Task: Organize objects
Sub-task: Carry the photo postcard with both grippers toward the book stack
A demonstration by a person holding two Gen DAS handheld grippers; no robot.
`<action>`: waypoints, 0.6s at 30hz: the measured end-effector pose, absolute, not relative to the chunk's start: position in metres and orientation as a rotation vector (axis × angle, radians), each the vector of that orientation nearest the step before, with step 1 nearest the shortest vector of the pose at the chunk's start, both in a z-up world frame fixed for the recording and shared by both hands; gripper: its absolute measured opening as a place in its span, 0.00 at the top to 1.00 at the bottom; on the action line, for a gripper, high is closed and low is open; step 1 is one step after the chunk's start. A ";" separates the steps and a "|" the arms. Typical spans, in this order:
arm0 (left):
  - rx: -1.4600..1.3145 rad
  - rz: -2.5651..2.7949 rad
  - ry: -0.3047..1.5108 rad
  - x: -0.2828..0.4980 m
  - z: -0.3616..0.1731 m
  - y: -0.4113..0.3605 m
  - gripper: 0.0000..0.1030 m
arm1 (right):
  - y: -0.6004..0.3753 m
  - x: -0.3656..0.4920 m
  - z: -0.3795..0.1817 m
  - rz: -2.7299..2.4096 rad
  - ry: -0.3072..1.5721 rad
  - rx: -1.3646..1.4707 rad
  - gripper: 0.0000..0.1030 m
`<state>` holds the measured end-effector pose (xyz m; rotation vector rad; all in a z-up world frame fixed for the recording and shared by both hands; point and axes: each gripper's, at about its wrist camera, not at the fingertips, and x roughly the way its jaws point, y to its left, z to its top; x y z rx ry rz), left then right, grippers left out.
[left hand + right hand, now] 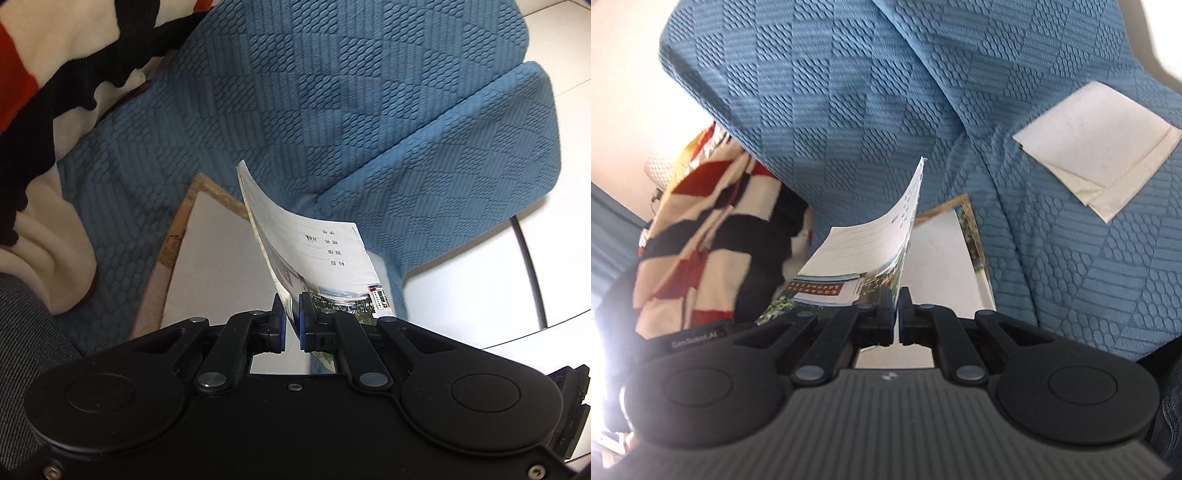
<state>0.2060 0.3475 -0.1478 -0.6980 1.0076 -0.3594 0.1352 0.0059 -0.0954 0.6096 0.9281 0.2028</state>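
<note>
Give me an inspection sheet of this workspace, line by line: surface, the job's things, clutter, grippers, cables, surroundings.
Surface: blue textured sofa cover, seat and backrest.
Job's things: thin notebook held up off the seat, bowed between both grippers; flat book with a white face and patterned border lies on the seat beneath it.
Clutter: folded white paper lying on the cover; red, black and cream blanket bunched at the side.
Grippers: left gripper shut on one corner of the notebook; right gripper shut on another corner.
Cables: nothing seen.
Surroundings: pale tiled floor beside the sofa; a person's dark trouser leg at the frame edge.
</note>
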 end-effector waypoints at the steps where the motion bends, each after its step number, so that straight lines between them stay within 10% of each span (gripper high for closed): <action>1: -0.693 -0.352 1.018 0.206 -0.151 0.346 0.94 | 0.007 0.135 -0.098 0.201 0.933 0.599 0.94; 18: -0.562 -0.249 1.164 0.200 -0.189 0.333 0.93 | 0.021 0.129 -0.142 0.163 1.058 0.521 0.92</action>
